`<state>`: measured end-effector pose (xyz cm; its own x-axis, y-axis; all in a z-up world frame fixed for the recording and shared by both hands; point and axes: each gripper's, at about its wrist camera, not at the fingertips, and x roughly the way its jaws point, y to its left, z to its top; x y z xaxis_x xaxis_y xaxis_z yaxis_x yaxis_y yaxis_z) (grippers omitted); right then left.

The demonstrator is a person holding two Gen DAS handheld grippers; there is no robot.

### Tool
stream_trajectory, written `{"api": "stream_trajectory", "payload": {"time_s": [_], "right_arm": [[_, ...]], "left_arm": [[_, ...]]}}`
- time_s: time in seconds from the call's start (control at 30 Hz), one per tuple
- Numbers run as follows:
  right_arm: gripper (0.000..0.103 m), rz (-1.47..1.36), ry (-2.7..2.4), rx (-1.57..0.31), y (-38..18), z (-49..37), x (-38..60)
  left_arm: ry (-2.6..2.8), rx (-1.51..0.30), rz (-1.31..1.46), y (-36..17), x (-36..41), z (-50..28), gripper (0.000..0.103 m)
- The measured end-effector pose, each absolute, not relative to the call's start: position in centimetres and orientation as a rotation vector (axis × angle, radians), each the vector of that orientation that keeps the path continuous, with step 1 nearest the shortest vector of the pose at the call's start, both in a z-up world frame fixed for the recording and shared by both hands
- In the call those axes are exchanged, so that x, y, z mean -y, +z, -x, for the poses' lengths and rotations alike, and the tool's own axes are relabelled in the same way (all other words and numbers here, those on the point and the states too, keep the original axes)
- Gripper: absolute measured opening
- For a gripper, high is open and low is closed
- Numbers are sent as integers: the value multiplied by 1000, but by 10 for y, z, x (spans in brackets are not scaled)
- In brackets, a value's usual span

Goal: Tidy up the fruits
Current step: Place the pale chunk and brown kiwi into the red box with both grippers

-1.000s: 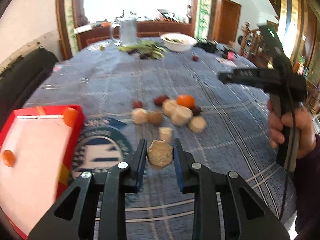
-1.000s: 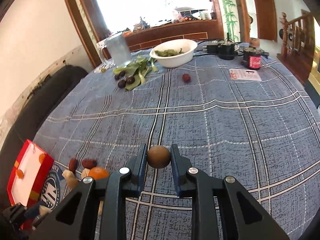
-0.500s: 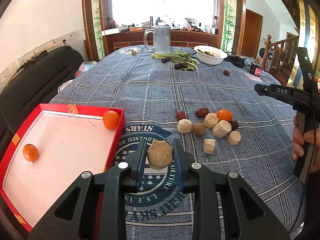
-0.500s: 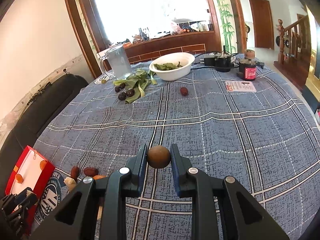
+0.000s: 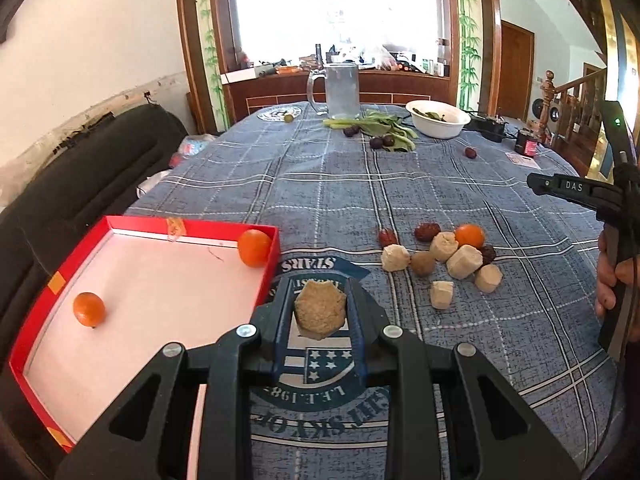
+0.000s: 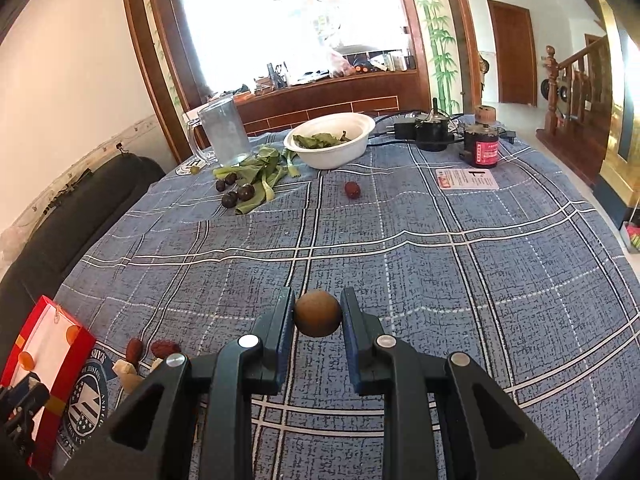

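My left gripper [image 5: 320,312] is shut on a tan, crumbly chunk [image 5: 320,309], held above the printed emblem just right of the red box [image 5: 192,224]. Two oranges [image 5: 254,247] [image 5: 89,309] lie on the box's white floor. Farther right on the cloth sits a pile: an orange [image 5: 469,236], red dates [image 5: 427,231], several tan chunks [image 5: 464,261] and a brown round fruit [image 5: 423,263]. My right gripper [image 6: 318,312] is shut on a brown round fruit [image 6: 318,313] above the bare plaid cloth. A hand [image 5: 612,276] holds it at the right edge.
A glass mug [image 5: 340,90], leafy greens [image 5: 384,126] with dark plums, a white bowl [image 5: 438,124] and a lone red date [image 5: 471,153] stand at the table's far end. A red can [image 6: 482,150] and a card [image 6: 466,178] lie at far right. A black sofa [image 5: 80,184] borders the left.
My left gripper has swung left with the tan chunk, so the red box fills more of its view and the pile sits to the right. The right gripper keeps its fruit and barely moves.
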<state>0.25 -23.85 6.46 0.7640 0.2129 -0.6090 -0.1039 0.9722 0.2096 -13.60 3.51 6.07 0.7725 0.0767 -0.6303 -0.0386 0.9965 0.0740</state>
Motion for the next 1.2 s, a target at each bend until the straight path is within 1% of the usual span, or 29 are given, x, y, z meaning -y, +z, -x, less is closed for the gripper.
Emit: {"api": "stream_trajectory", "payload": {"time_s": [0.3, 0.57, 0.73, 1.0, 1.2], "right_arm": [[22, -120, 154, -646, 65, 2, 233], [22, -53, 178, -643, 71, 20, 200], [22, -49, 327, -642, 77, 49, 149], [22, -66, 598, -666, 78, 80, 52], [22, -52, 731, -701, 75, 98, -1]], "left_arm": [[93, -672, -38, 66, -49, 138, 28], [109, -654, -10, 71, -68, 145, 28], [141, -637, 7, 75, -86, 149, 28], [246, -559, 0, 88, -119, 162, 28], [346, -562, 10, 82, -151, 162, 28]]}}
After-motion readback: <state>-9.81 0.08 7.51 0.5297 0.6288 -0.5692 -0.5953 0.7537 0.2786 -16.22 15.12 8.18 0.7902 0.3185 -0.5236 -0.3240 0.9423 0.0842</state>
